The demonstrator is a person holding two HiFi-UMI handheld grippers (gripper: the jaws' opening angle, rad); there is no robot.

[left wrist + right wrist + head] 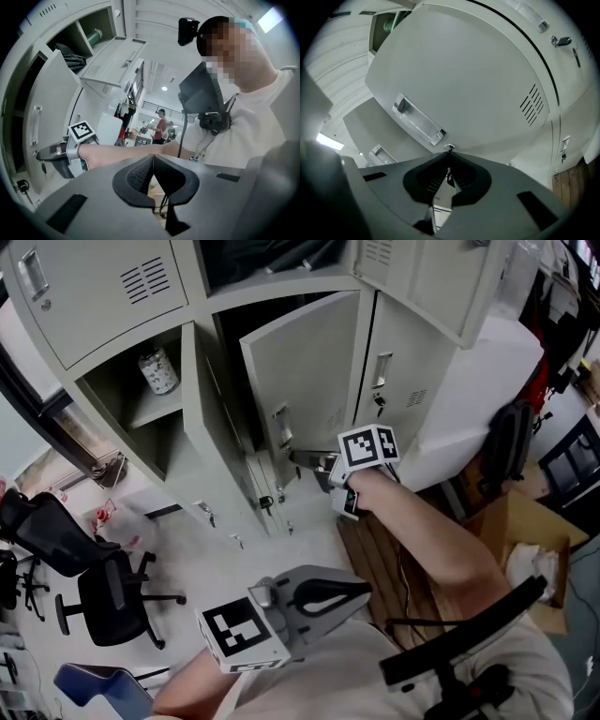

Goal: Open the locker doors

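The pale grey locker door (309, 371) in the middle column stands part-way open, a tall plain panel with a recessed metal handle (418, 119) near its free edge. The right gripper (448, 157) is up against it just below the handle, jaws pinched on the small key (449, 148) in the lock. The door stands upright, its handle edge swung out towards the person. The left gripper (153, 161) sits low by the person's chest, jaws closed on nothing

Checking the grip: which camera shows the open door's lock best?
Right gripper view: the lock sits close up, pinched at the right tool's tips. In head view the tool covers it; left gripper view: too far to tell.
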